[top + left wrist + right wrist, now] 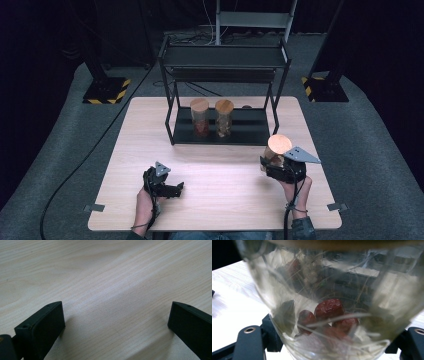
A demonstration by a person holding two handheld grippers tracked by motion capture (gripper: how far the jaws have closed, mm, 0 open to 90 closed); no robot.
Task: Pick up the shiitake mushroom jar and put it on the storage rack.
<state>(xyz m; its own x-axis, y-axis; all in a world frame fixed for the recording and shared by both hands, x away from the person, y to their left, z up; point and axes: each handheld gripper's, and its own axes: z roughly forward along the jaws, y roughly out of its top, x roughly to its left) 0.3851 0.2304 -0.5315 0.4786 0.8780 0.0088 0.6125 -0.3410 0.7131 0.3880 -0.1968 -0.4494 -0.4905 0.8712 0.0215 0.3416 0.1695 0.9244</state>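
Clamping the glass jar (274,152), the right gripper (272,167) holds it upright, lid skyward.

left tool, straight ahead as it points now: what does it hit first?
Probably the bare wooden table. The left tool is open, angled down at the tabletop with nothing between its jaws; how soon it touches is hard to judge.

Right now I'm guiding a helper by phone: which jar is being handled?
On the wooden table, in front of the black rack, look near the right edge. The glass jar of red dried fruit sits clamped in the right tongs, unlike two jars standing on the rack's bottom shelf.
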